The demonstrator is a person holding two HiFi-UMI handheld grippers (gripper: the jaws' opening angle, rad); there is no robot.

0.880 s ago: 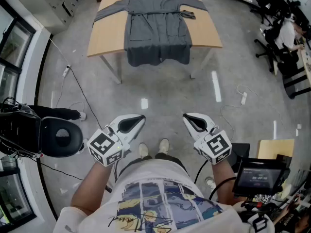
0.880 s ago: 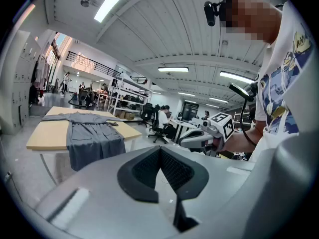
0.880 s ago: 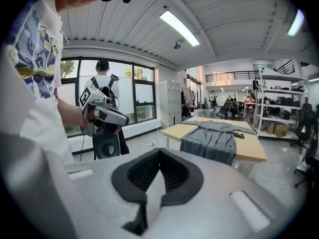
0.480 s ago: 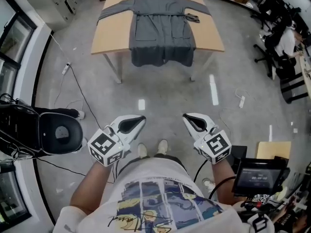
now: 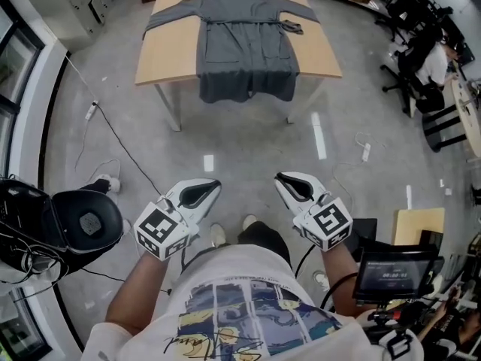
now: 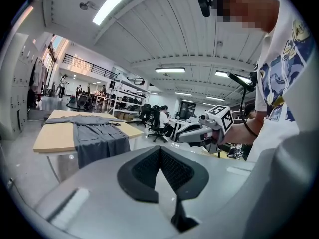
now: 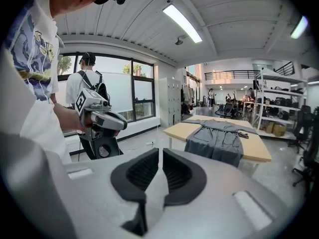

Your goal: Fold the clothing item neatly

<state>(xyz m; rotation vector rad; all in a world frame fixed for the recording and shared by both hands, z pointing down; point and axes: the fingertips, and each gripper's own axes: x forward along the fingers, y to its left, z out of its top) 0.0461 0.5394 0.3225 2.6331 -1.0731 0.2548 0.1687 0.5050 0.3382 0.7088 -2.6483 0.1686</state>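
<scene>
Tabletop is well off across the floor, grey robe flat on it, hem hanging off the near edge. left gripper and right gripper both pressed together, empty. There's a small dark thing by one sleeve, can't tell what

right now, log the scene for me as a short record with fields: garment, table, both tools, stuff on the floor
garment: grey, robe-like, spread flat with sleeves out, not folded
hem: hangs over the table's near edge
table: light wooden top, across the open floor from the person
left tool: shut, nothing in it, held low in front of the person, far from the garment
right tool: shut, nothing in it, level with the left one
floor: black chair at the left, cable trailing past it
folding: not yet begun
</scene>
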